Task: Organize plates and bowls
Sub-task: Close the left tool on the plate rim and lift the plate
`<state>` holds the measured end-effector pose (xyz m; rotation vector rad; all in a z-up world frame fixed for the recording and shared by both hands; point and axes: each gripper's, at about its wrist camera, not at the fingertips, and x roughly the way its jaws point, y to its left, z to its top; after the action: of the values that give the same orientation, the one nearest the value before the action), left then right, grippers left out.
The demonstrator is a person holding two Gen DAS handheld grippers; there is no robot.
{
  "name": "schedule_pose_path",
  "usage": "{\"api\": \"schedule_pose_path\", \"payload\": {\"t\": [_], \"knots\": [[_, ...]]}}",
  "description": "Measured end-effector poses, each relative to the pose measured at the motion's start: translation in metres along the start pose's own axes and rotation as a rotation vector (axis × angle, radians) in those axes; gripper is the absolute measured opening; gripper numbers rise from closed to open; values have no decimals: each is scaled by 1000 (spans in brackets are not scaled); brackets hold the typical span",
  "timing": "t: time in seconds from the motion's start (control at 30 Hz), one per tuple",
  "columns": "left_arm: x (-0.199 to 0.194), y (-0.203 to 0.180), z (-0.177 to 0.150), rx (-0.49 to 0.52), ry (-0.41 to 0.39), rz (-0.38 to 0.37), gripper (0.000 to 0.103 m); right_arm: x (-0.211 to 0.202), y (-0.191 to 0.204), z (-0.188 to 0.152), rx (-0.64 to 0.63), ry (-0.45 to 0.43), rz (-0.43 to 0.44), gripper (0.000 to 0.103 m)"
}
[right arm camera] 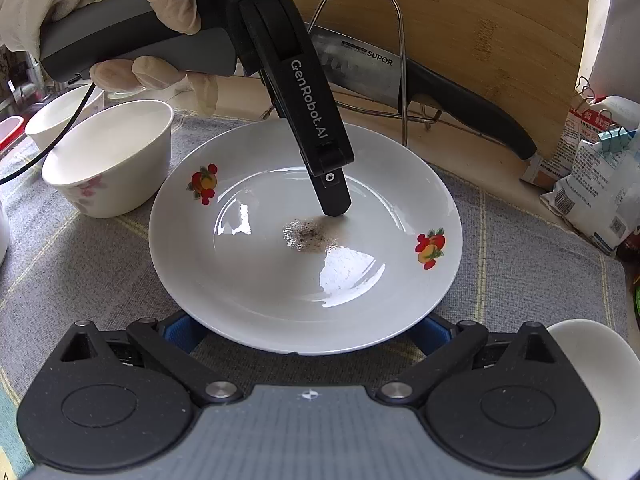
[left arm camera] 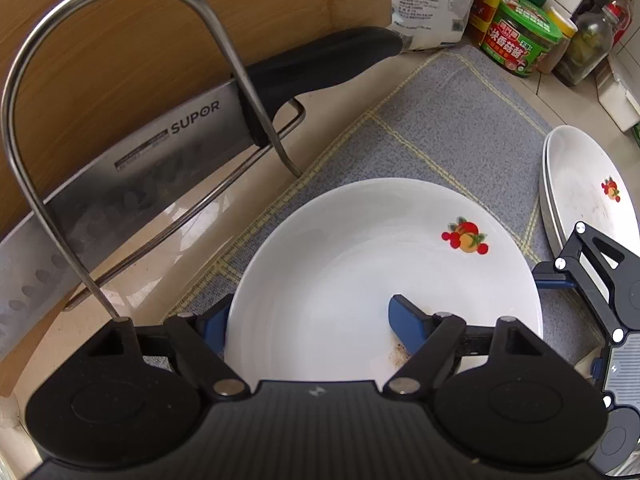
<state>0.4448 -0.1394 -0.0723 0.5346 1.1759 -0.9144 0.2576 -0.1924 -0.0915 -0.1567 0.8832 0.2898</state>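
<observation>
A white plate with fruit decals (left arm camera: 360, 248) (right arm camera: 280, 264) lies on the grey cloth. My left gripper (left arm camera: 308, 328) is wide open astride its rim, one blue finger (left arm camera: 408, 328) inside over a dark residue spot, the other outside. In the right wrist view that finger (right arm camera: 332, 192) touches the plate's middle. My right gripper (right arm camera: 304, 332) is open, its blue fingers (right arm camera: 180, 332) under the plate's near rim; whether they touch it is unclear. Two stacked white plates (left arm camera: 580, 196) lie to the right. Two white bowls (right arm camera: 112, 160) stand at the left.
A wire rack (left arm camera: 100, 120) holds a Supor cleaver (left arm camera: 160, 152) against a wooden board (left arm camera: 120, 20). Sauce jars and bottles (left arm camera: 524, 36) and paper bags (right arm camera: 600, 184) stand behind. A gloved hand (right arm camera: 100, 0) holds the left gripper's handle.
</observation>
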Motion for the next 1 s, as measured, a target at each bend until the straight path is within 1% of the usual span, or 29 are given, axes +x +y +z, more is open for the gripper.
{"api": "schedule_pose_path", "payload": {"t": [0.37, 0.7, 1.0], "knots": [[0, -1, 0, 22, 0, -7, 80, 0, -1, 0, 6, -18, -2, 103], [-1, -1, -1, 21, -5, -10, 80, -2, -4, 0, 27, -14, 8, 103], [-6, 2, -3, 6, -20, -17, 80, -8, -4, 1, 19, -24, -7, 103]]}}
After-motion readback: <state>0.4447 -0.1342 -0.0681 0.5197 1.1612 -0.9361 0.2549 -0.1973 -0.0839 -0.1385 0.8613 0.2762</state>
